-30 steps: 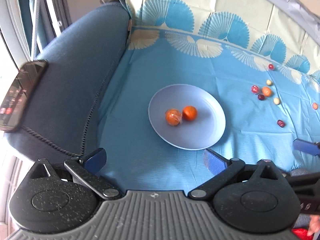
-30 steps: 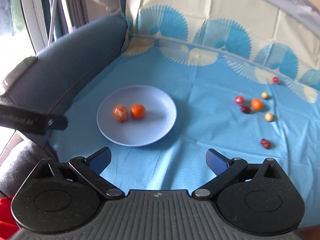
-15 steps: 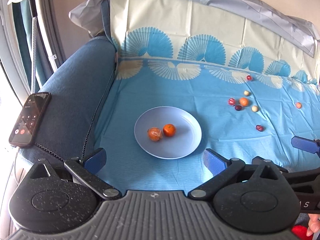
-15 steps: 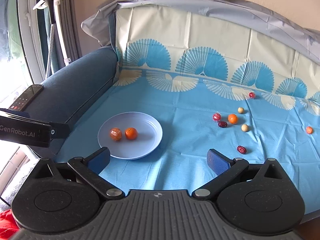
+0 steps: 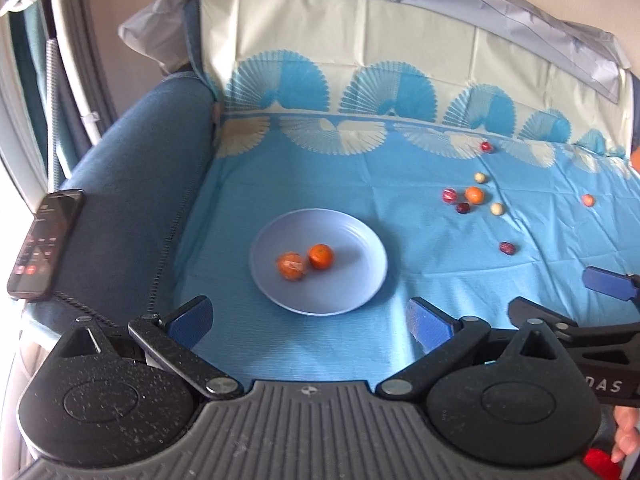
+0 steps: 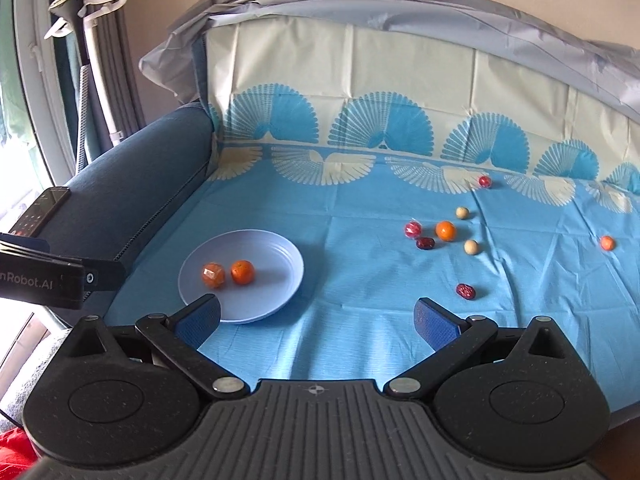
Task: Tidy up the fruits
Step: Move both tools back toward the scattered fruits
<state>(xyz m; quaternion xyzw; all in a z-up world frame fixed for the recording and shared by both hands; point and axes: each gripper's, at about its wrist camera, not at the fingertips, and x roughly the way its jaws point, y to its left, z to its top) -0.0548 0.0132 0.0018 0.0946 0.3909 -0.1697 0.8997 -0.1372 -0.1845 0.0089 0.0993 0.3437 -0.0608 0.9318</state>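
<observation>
A pale blue plate (image 5: pixel 360 248) (image 6: pixel 280 256) lies on the blue cloth and holds a wrapped orange fruit (image 5: pixel 292 266) (image 6: pixel 213 275) and a bare orange (image 5: pixel 321 256) (image 6: pixel 242 272). Several small fruits lie loose to the right: an orange (image 5: pixel 474 195) (image 6: pixel 445 231), red ones (image 6: pixel 465 291), pale balls (image 6: pixel 471 247). My left gripper (image 5: pixel 310 320) is open and empty, near the plate's front rim. My right gripper (image 6: pixel 318 318) is open and empty, in front of the cloth between the plate and the loose fruits.
A blue sofa armrest (image 5: pixel 132 184) stands on the left with a phone (image 5: pixel 46 244) on it. The cloth runs up the backrest (image 6: pixel 400 80). A small orange fruit (image 6: pixel 607 243) lies far right.
Both grippers have pulled back and risen from the plate, so the view is wider. Both stay open and empty. The fruits have not moved.
</observation>
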